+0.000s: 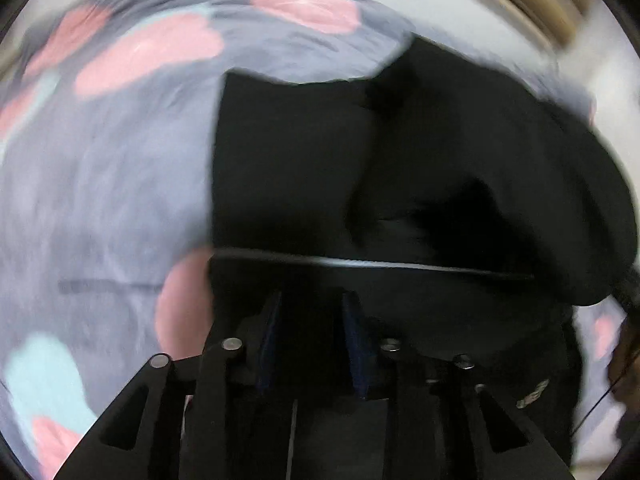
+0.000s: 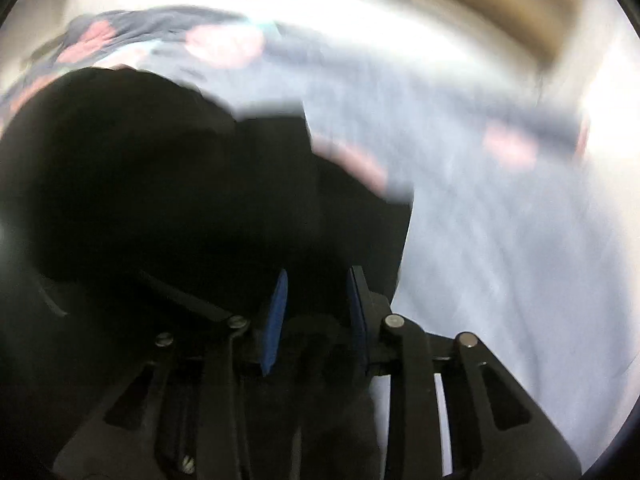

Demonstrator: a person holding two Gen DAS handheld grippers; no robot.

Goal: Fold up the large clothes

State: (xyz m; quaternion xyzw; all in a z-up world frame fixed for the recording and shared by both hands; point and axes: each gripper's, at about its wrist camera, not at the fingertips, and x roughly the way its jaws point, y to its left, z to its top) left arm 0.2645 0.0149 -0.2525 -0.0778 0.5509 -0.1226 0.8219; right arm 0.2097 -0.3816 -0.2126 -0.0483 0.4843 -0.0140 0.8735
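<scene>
Where it drapes, black garment (image 1: 400, 160) rumpled.

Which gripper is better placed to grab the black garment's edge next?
Probably left: the black garment shows a hem just beyond the left gripper; the right gripper faces only dark bulk.

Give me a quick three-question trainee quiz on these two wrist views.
1. True or false: the garment in front of the left gripper is white.
2. Pick one: the pads of the right gripper are A red, B blue, C yellow.
3. Short answer: which two colours are the patches on the sheet around the garment?

Key: 1 false, it is black. 2 B. 3 pink and light blue.
</scene>
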